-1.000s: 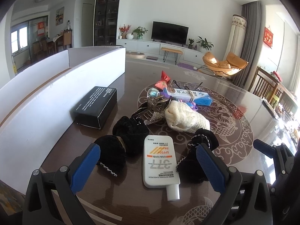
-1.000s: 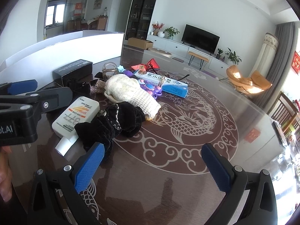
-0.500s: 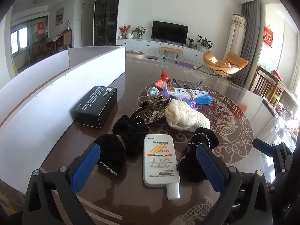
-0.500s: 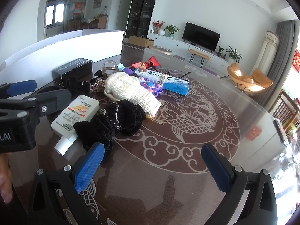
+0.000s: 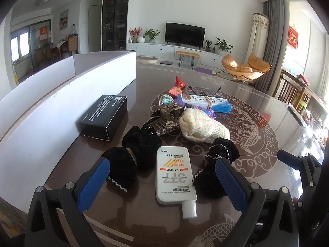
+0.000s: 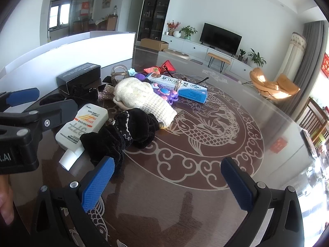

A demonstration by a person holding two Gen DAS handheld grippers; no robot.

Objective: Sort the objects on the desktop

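A white sunscreen tube (image 5: pixel 174 175) lies on the brown table between my open left gripper's (image 5: pixel 162 185) blue pads; it also shows in the right wrist view (image 6: pixel 82 126). Black scrunchies (image 5: pixel 123 164) (image 5: pixel 218 160) flank it. Behind lie a cream knit pouch (image 5: pixel 201 127), a rhinestone hair clip (image 5: pixel 168 121), a toothpaste box (image 5: pixel 207 103), a purple toy (image 6: pixel 166 93) and red wrappers (image 5: pixel 176 86). A black box (image 5: pixel 104 116) sits at left. My right gripper (image 6: pixel 166 185) is open and empty over bare table, right of the pile.
A long white open box (image 5: pixel 51 94) runs along the table's left side. The left gripper's body (image 6: pixel 24 123) fills the left edge of the right wrist view. Chairs (image 5: pixel 296 94) stand past the table's right rim.
Both views have shifted only very slightly; the objects lie where they were and both grippers stay open.
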